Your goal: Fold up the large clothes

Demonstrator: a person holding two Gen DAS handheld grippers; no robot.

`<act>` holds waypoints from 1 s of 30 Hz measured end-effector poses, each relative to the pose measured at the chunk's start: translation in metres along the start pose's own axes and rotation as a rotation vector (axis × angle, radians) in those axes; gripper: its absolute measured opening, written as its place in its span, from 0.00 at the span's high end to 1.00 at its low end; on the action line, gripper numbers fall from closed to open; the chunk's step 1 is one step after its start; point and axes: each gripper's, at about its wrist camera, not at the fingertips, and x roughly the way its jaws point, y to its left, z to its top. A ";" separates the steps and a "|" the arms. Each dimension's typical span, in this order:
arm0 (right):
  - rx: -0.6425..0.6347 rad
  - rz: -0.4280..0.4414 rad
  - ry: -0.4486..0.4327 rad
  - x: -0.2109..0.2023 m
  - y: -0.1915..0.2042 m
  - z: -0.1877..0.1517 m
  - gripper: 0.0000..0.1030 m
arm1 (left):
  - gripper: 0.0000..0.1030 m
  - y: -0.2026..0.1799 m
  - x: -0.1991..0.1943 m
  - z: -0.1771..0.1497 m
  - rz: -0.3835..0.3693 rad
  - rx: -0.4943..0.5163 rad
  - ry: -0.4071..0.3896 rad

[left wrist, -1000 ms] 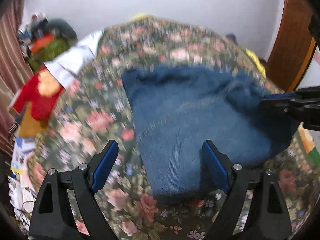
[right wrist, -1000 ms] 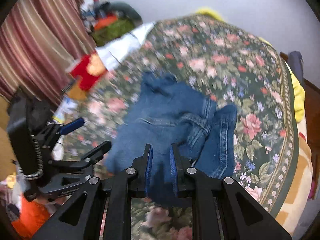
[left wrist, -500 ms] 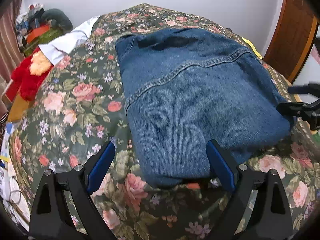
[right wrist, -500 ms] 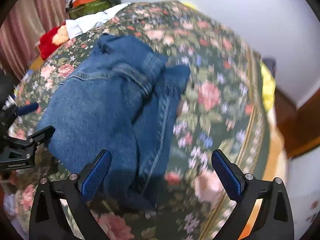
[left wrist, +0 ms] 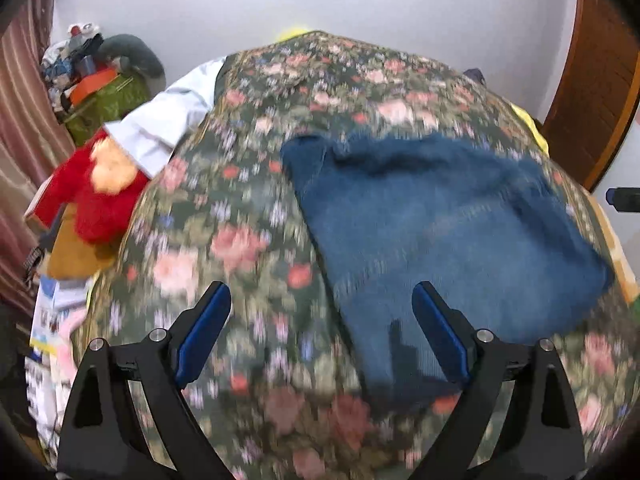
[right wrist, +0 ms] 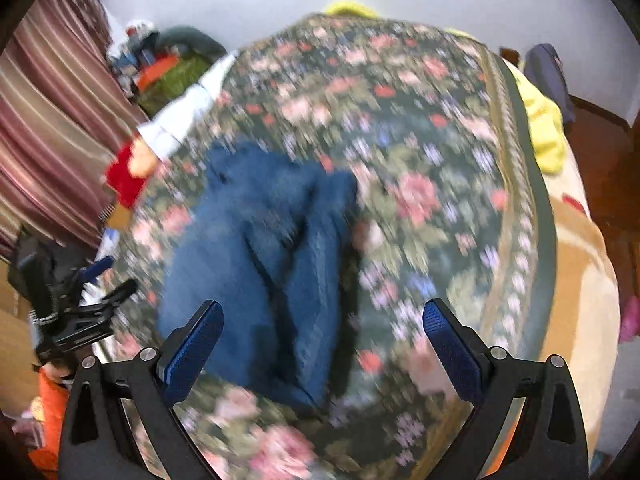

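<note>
A folded blue denim garment [left wrist: 440, 232] lies flat on the floral bedspread [left wrist: 224, 240]; it also shows in the right wrist view [right wrist: 256, 272], with a folded part along its right side. My left gripper [left wrist: 320, 332] is open and empty above the garment's near left edge. My right gripper [right wrist: 322, 348] is open and empty above the garment's near end. The left gripper shows at the left edge of the right wrist view [right wrist: 100, 280]. Both views are blurred by motion.
A red plush toy [left wrist: 92, 200] and a white cloth [left wrist: 168, 120] lie at the bed's left side. Clutter [left wrist: 96, 92] is piled by a striped curtain [right wrist: 48, 140]. A yellow cloth [right wrist: 544, 120] hangs at the bed's right edge. A wooden door [left wrist: 592, 80] stands at right.
The right gripper was shut on the garment a second ago, then opened and let it go. Both grippers have pulled back and up from the garment, which stays lying on the bed.
</note>
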 end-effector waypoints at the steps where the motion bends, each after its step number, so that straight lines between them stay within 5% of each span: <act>1: -0.005 0.011 -0.011 0.001 0.005 0.010 0.03 | 0.10 0.001 0.008 0.011 -0.009 0.004 0.002; 8: -0.053 0.009 0.043 0.055 0.030 0.059 0.02 | 0.10 -0.006 0.102 0.069 -0.082 -0.066 0.127; 16: -0.023 0.009 0.159 0.113 -0.002 0.053 0.02 | 0.10 0.011 0.165 0.097 -0.021 -0.195 0.165; 21: 0.117 0.144 0.233 0.115 -0.037 0.044 0.01 | 0.10 0.028 0.133 0.098 0.043 -0.215 0.105; 27: 0.035 0.059 0.169 0.080 -0.013 0.043 0.01 | 0.10 0.042 0.068 0.082 -0.063 -0.175 0.046; 30: -0.033 0.084 0.121 0.061 0.007 0.044 0.00 | 0.10 0.035 0.045 0.060 -0.145 -0.128 0.040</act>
